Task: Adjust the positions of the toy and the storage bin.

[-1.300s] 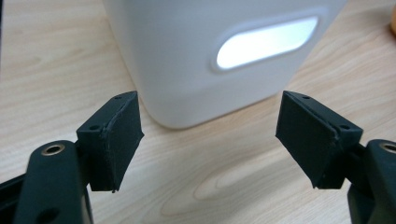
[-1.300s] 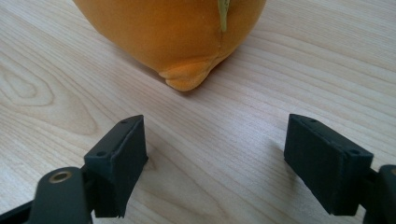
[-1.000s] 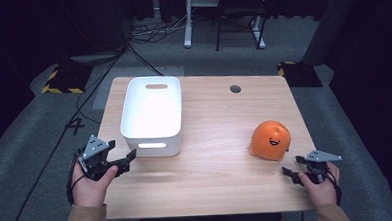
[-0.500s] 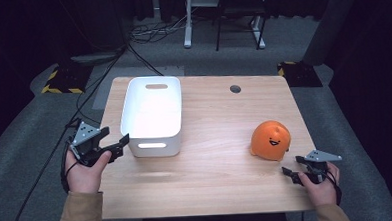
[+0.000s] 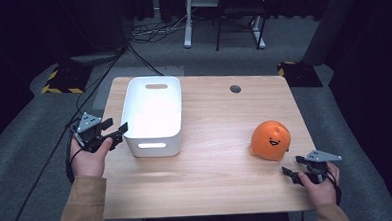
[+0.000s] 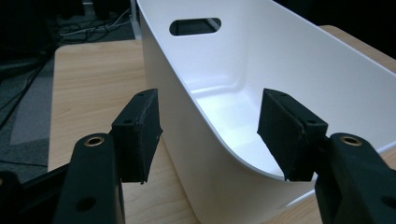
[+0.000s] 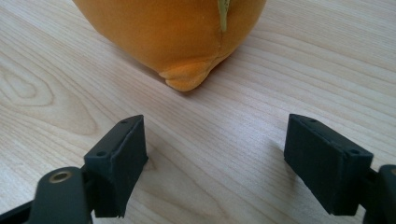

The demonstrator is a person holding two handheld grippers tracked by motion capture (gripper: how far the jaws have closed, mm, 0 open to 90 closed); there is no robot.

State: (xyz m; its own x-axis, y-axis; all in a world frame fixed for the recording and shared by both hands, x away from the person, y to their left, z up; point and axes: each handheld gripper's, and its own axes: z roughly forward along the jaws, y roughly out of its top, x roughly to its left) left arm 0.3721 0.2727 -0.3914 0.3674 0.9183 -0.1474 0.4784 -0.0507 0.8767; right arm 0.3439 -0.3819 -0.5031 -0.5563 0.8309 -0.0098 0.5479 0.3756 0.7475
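Left gripper [image 6: 208,135] straddles the near-left corner wall of the white bin [image 5: 154,112], jaws just closing in, pads not yet touching it. Bin sits at the table [image 5: 211,165] left. Right gripper [image 7: 215,158] rests wide open, just short of the orange toy [image 5: 270,140].

Two black jaws of the left gripper [image 6: 210,135] rise from the bottom, standing apart on either side of the near wall of a white plastic bin [image 6: 280,60]. They have just been closing, with the rim between them; one pad sits outside the wall, the other inside, neither visibly pressing it. The bin has an oval handle slot [image 6: 195,26] in its far wall and rests on a light wooden table [image 6: 93,79]
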